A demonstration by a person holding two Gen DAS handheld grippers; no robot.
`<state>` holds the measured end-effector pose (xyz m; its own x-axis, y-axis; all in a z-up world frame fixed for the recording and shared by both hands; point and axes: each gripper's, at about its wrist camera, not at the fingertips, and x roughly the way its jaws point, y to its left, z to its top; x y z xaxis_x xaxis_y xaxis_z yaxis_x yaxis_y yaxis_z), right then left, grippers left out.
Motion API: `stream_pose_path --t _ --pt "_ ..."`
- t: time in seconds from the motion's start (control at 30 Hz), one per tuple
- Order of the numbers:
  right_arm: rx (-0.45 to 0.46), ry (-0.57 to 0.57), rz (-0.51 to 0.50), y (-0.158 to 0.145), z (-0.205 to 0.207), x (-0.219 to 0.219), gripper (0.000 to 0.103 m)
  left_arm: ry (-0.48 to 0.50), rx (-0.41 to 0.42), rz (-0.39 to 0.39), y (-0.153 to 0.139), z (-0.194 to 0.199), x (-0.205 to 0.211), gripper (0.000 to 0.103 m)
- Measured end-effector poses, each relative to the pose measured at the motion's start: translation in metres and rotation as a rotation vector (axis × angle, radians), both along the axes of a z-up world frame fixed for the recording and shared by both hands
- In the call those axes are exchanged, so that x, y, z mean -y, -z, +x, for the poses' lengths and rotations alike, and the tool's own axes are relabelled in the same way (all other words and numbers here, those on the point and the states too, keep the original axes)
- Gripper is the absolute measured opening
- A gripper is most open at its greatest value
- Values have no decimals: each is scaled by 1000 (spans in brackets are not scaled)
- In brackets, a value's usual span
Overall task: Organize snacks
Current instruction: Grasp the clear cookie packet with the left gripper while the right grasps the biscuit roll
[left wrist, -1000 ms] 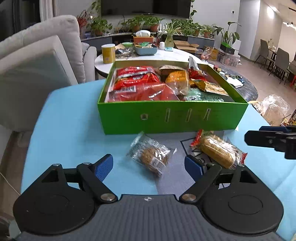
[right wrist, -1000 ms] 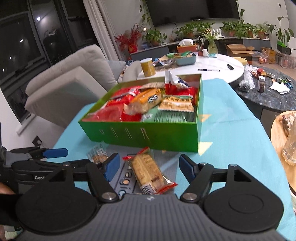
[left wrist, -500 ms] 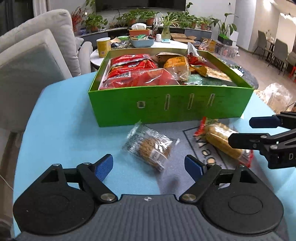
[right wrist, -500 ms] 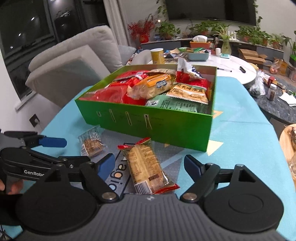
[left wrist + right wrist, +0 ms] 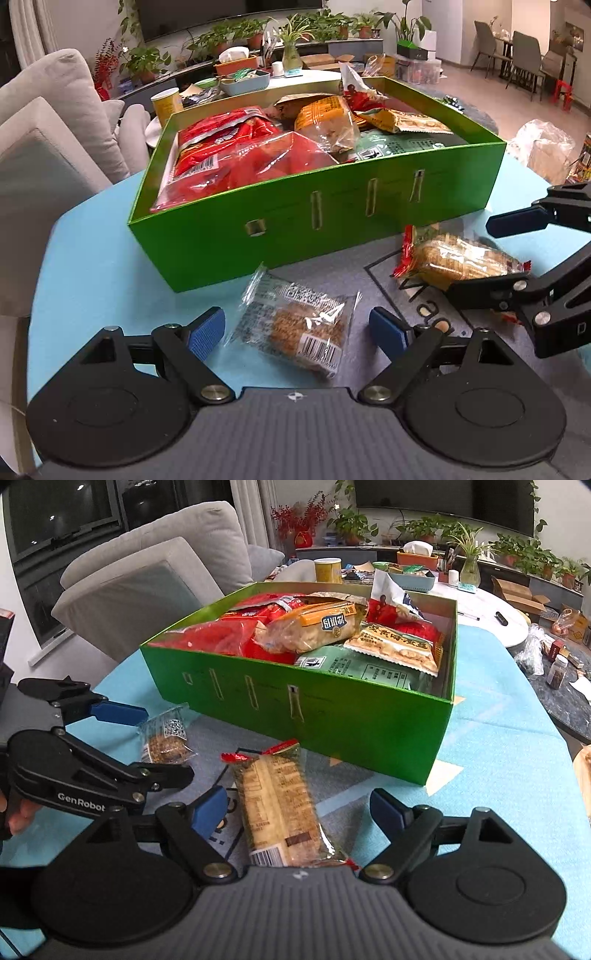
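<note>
A green box full of snack packs stands on the blue table; it also shows in the right wrist view. A clear-wrapped oat bar lies in front of it, between the fingers of my open left gripper. It shows in the right wrist view too. A long cracker pack with red ends lies between the fingers of my open right gripper; it also shows in the left wrist view. Neither pack is gripped.
A grey mat lies under both packs. A grey sofa stands left of the table. A round white table with cups and clutter stands behind the box. A dark stone table is at the right.
Both grippers have moved forward and down. The oat bar now sits between the left fingers and the cracker pack between the right fingers. Both stay open.
</note>
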<state>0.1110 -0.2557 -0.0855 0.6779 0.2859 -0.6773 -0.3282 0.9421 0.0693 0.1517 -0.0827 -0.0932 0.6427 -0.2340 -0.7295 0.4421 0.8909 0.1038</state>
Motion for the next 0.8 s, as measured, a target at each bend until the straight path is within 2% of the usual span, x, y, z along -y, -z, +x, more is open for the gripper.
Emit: stream_pose_path --t 0.27,0.33,0.4,0.47,0.53,0.63,0.8 --pt "-2 -27 -19 3 -1 -3 68 7 -25 -44 1 7 -4 84" --pt "-1 -32 -30 4 -1 -5 68 10 -38 -66 1 8 -7 78" --pt "1 -38 -45 5 -2 -8 68 -1 -38 -82 0 8 -9 63" --pt "9 -43 -65 5 -4 -10 67 -2 -35 -78 -1 7 -10 59" --pt "22 -43 -87 2 -7 -13 67 -5 -34 -75 -2 4 -10 56" --pt "7 -53 -47 -2 -10 -12 67 -12 -34 -76 -3 -2 -11 55" --pt "39 -46 -33 -13 -23 -14 67 -21 -30 -92 -8 -12 -14 54"
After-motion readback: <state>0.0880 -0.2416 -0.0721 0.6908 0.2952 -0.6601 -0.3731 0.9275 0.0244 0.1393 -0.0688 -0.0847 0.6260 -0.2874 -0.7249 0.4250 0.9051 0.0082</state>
